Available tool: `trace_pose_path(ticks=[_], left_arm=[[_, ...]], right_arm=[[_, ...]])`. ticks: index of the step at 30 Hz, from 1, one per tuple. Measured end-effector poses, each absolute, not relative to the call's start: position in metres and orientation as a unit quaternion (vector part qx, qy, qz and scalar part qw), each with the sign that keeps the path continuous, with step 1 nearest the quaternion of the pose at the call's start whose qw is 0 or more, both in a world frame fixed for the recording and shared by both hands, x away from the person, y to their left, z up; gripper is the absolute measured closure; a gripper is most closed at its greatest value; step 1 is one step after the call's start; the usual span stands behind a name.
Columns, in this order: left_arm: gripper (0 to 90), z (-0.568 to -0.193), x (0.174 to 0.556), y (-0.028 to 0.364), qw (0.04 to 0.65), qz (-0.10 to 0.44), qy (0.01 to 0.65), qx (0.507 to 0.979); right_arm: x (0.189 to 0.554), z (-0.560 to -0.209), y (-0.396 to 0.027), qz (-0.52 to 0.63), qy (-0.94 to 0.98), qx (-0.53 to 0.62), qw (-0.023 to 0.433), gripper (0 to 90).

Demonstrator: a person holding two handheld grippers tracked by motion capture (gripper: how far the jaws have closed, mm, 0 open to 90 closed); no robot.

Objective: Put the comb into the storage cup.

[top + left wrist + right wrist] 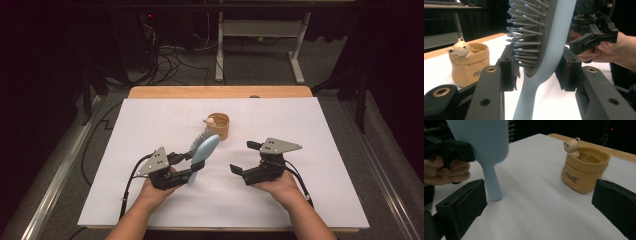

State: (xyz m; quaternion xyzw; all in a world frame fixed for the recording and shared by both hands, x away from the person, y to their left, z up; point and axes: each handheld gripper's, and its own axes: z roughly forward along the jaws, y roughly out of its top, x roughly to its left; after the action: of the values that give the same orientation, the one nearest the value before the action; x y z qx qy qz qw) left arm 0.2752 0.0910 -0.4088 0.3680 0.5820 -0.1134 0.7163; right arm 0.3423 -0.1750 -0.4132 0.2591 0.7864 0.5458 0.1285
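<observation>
A light blue hairbrush (205, 148) with grey bristles stands nearly upright, its handle tip on the white sheet. My left gripper (189, 166) is shut on it where the head narrows. In the left gripper view one pad presses the bristles and the other the smooth back of the hairbrush (549, 50), inside my left gripper (539, 68). My right gripper (244, 157) stands open to the right of the brush, with nothing between its jaws. In the right gripper view the hairbrush (484, 145) is at the upper left, beyond my right gripper (537, 202).
A tan pouch-shaped cup (220, 126) with a small bear on its rim stands behind the brush, mid-table. It also shows as the cup (470, 65) and the cup (584, 170). A white sheet (300, 125) covers the wooden table (220, 92). Desk legs and cables lie beyond.
</observation>
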Motion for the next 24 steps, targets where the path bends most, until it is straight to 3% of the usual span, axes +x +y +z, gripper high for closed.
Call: trace_pose_path(ticks=[15,24], left_arm=[[56.9,-0.408,0.268,0.087,0.713,-0.136,0.566,0.392],[56.9,-0.409,0.265,0.086,0.708,-0.148,0.561,0.402]], right_arm=[[0.341,-0.39,-0.157,0.588,0.779,0.196,0.097,2.7],[0.34,-0.384,-0.151,0.601,0.775,0.171,0.094,11.0]])
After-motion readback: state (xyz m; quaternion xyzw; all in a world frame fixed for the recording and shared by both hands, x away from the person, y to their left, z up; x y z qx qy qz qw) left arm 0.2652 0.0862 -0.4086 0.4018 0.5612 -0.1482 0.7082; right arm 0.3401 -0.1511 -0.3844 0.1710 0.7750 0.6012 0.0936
